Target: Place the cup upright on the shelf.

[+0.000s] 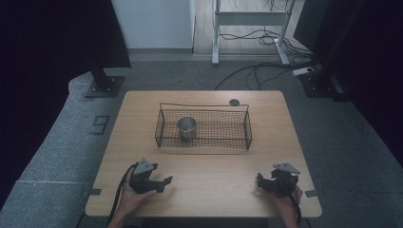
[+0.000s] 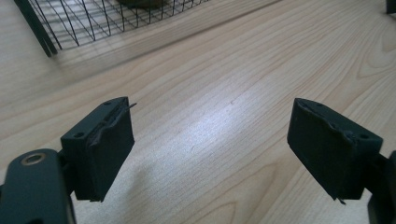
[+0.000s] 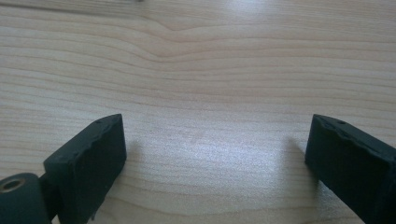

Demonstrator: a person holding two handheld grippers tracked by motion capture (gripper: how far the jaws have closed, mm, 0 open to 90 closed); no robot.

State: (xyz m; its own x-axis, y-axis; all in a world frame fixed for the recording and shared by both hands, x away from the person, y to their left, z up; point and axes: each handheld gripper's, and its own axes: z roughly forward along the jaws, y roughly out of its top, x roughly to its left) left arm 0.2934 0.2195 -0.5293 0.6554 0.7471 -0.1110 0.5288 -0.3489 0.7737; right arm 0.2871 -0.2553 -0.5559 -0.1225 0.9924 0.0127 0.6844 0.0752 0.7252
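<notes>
- Wood-grain surface [image 1: 204, 166], pale, w/ a black wire basket [image 1: 203, 127] standing at its middle, toward the far side.
- Metal cup [image 1: 187, 128] stands upright inside basket, in its left half, near the front wall; rest of basket bare mesh.
- Small dark round disc [image 1: 234, 102] lies on surface just behind basket's far right corner; can't tell what it is, too small.
- Left claw [image 1: 161, 183] sits at near-left of surface, held in left hand [image 1: 130, 194], well apart from basket; jaws spread wide, nothing btwn them. In left gripper view, left claw [image 2: 210, 154] shows bare wood btwn jaws, basket corner [image 2: 70, 23] at top left.
- Right claw [image 1: 262, 183] at near-right, held in right hand [image 1: 287, 199], also well apart from basket; jaws wide apart, holding nothing. Right gripper view: right claw [image 3: 215, 163] over bare wood grain.
- Both claws low, prob. resting on surface; contact not clear.
</notes>
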